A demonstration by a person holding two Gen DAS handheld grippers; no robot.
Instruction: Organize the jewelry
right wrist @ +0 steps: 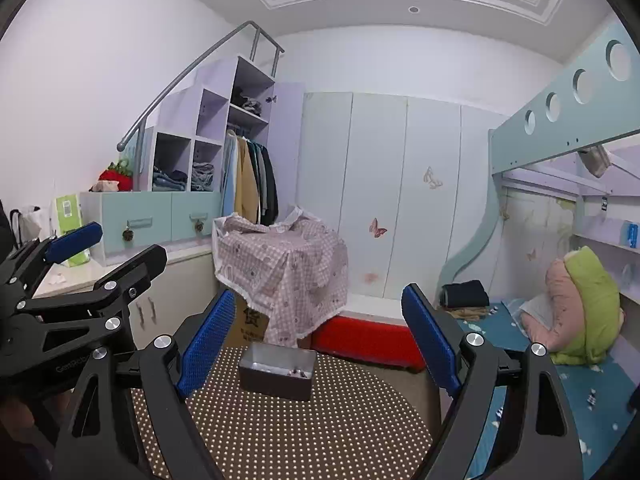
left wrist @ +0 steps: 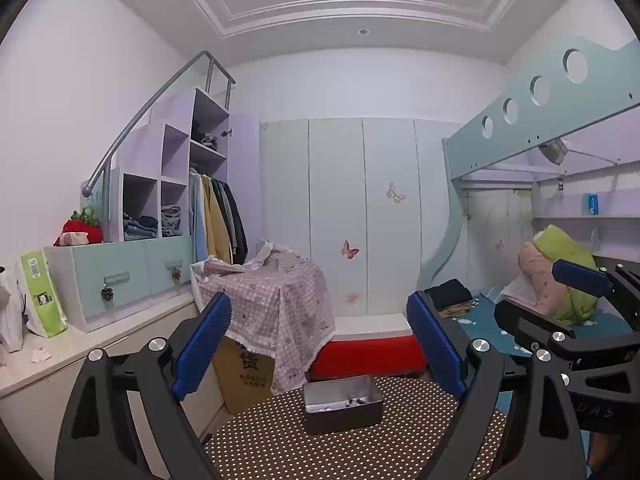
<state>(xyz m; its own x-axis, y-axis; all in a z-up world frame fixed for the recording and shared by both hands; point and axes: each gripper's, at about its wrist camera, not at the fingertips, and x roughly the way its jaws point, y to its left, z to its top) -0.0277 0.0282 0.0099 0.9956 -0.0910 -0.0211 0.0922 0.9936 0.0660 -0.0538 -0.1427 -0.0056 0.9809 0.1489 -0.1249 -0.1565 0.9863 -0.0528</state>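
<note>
An open metal box [left wrist: 342,402] sits on a round brown table [left wrist: 280,440] with white dots, and a few small dark jewelry pieces [left wrist: 356,401] lie inside it. My left gripper [left wrist: 320,344] is open and empty, raised above the near side of the box. In the right wrist view the same box [right wrist: 276,370] holds small beads [right wrist: 298,373]. My right gripper [right wrist: 318,338] hangs open above the table [right wrist: 300,432] with nothing between its blue pads. Each gripper shows at the edge of the other's view: the right gripper [left wrist: 560,292] and the left gripper [right wrist: 104,244].
Behind the table stand a cardboard box [left wrist: 248,372] under a checked cloth [left wrist: 272,292] and a red bench [left wrist: 368,354]. A bed [right wrist: 560,360] with cushions lies to the right, a counter and shelves [left wrist: 152,200] to the left, and white wardrobe doors [left wrist: 360,216] at the back.
</note>
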